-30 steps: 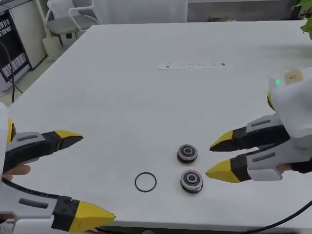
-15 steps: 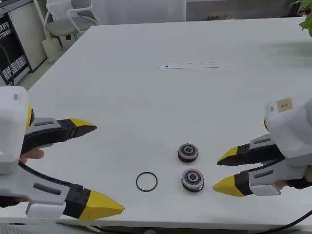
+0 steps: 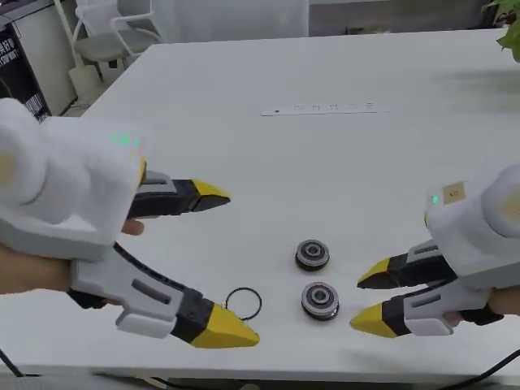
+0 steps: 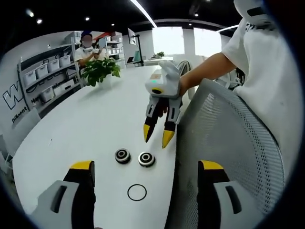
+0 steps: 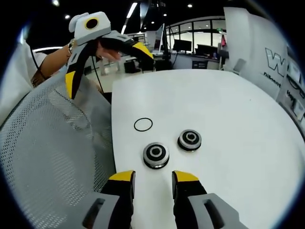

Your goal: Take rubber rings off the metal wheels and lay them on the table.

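Head view: a white table (image 3: 244, 146) stretches wide and bare to its far edge, with only a thin strip (image 3: 321, 108) lying out there. Close to the near edge sit the far wheel (image 3: 313, 254) and the near wheel (image 3: 319, 299), just beside each other. A loose black ring (image 3: 243, 303) lies flat on the table to their left. The left gripper (image 3: 223, 264) hangs with its jaws spread wide, holding nothing. The right gripper (image 3: 370, 298) points at the near wheel from the right, its jaws apart and empty.

Left gripper view: its own jaws stand wide open. The ring (image 4: 137, 192) lies ahead, the wheels are beyond it, and the right gripper (image 4: 157, 136) is past them. A mesh chair (image 4: 224, 143) crowds the table's edge.

Right gripper view: its own jaws are parted by a narrower gap — the near wheel (image 5: 156, 154) sits just ahead of the tips, untouched. The table's edge runs close beside the wheel and ring (image 5: 143, 124).
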